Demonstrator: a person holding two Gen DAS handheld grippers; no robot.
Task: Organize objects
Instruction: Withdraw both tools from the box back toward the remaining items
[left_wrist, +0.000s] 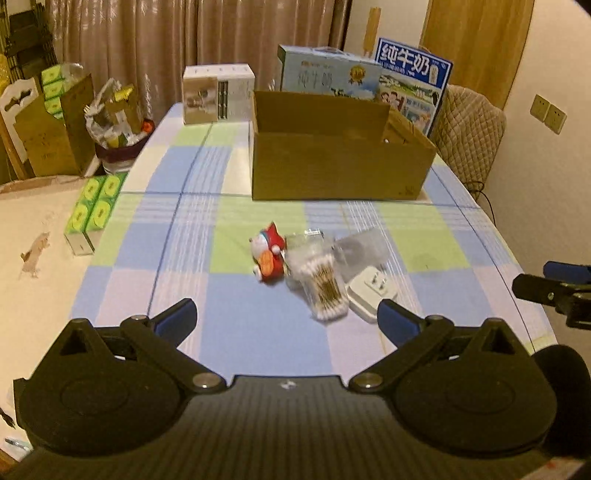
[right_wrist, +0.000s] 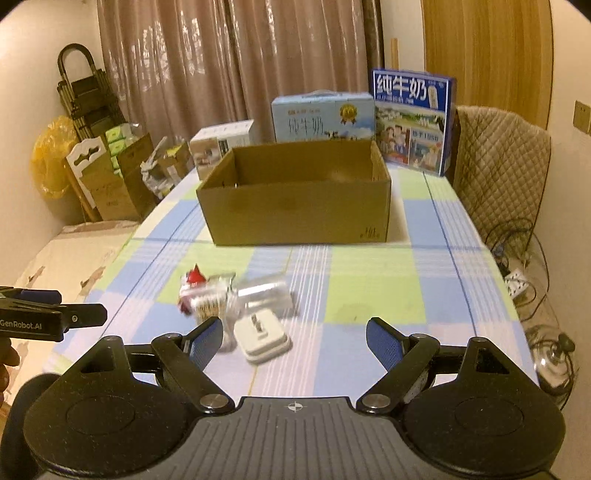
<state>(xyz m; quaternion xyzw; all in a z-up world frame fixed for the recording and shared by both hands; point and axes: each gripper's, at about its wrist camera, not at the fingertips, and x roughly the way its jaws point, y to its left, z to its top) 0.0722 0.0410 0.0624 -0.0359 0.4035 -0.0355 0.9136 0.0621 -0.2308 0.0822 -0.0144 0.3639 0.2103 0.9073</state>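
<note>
**Both grippers wide, nothing held**

Left gripper (left_wrist: 286, 314) and right gripper (right_wrist: 293, 338) hang spread and empty above the toy (left_wrist: 269, 258), swab pack (left_wrist: 321, 284) and plug (left_wrist: 371, 290), bunched together before the box (left_wrist: 332, 162). Crowding risks a double grab or knocked pieces. Checked cloth (left_wrist: 236, 314); curtains (right_wrist: 221, 66) behind.

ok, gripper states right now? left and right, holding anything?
Left gripper: open wide, holding nothing; cotton swab pack and white plug adapter lie ahead on the table.
Right gripper: open, holding nothing.
</note>
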